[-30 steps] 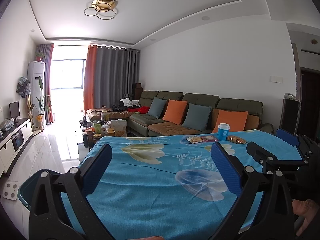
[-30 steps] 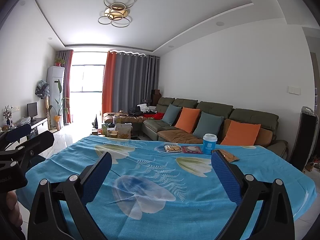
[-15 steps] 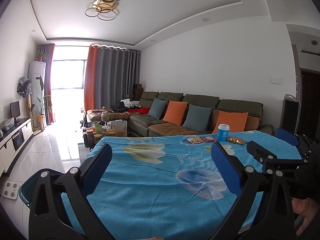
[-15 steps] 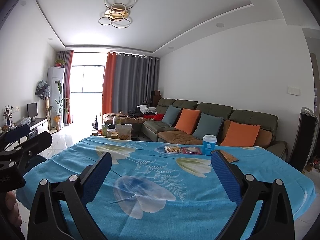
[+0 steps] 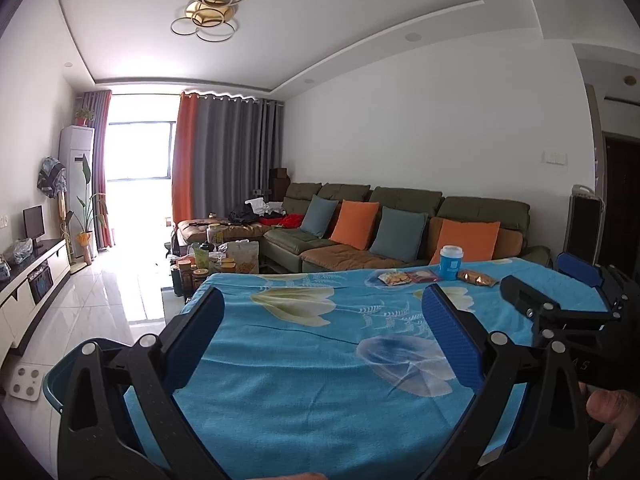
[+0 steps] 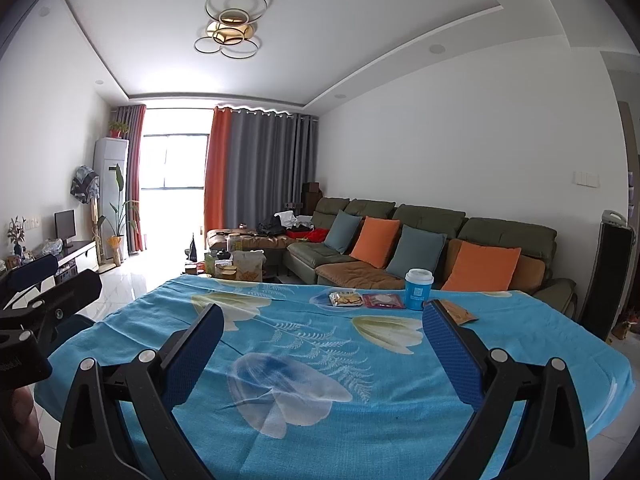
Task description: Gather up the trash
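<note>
At the far edge of the blue flowered tablecloth [image 6: 320, 360] lies the trash: a blue paper cup with a white lid [image 6: 418, 290], a clear snack packet [image 6: 345, 298], a red packet [image 6: 383, 300] and a brown wrapper [image 6: 456, 313]. The same cup [image 5: 450, 263], snack packet [image 5: 394, 278], red packet [image 5: 426, 276] and brown wrapper [image 5: 476, 278] show in the left wrist view. My left gripper [image 5: 320, 312] and right gripper [image 6: 322, 318] hover open over the near side of the table, holding nothing.
A dark teal bin [image 5: 66, 376] stands on the floor at the table's near left corner. Behind the table is a green sofa [image 6: 432, 240] with orange and grey cushions. A cluttered coffee table [image 5: 216, 260] sits beyond, a TV cabinet [image 5: 28, 280] along the left wall.
Both views have shifted very slightly; the grippers stay open and nothing on the table has moved.
</note>
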Tool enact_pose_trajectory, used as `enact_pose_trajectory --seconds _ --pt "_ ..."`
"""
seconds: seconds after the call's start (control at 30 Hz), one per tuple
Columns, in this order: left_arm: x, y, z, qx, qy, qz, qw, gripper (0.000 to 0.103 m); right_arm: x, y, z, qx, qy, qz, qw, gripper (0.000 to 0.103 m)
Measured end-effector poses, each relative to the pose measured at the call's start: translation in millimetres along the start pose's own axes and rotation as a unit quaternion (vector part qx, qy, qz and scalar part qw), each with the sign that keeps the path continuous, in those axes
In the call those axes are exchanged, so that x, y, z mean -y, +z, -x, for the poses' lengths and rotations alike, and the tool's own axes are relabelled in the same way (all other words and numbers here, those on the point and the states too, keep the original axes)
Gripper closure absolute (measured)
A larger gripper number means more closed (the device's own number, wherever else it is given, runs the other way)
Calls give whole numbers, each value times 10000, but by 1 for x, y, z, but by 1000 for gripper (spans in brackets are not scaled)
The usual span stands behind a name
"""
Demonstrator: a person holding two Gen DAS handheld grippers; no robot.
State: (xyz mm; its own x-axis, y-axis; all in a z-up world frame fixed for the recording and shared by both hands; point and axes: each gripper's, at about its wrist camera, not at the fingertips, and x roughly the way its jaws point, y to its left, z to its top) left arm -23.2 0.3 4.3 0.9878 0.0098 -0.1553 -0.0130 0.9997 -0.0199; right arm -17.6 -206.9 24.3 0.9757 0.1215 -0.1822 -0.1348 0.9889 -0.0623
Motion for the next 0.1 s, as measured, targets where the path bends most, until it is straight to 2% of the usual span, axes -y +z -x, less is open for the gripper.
enact_pose_trajectory --seconds 0.1 --pt "-5 1 -7 -126 53 -9 9999 6 10 0 -5 -34 -86 -60 9999 7"
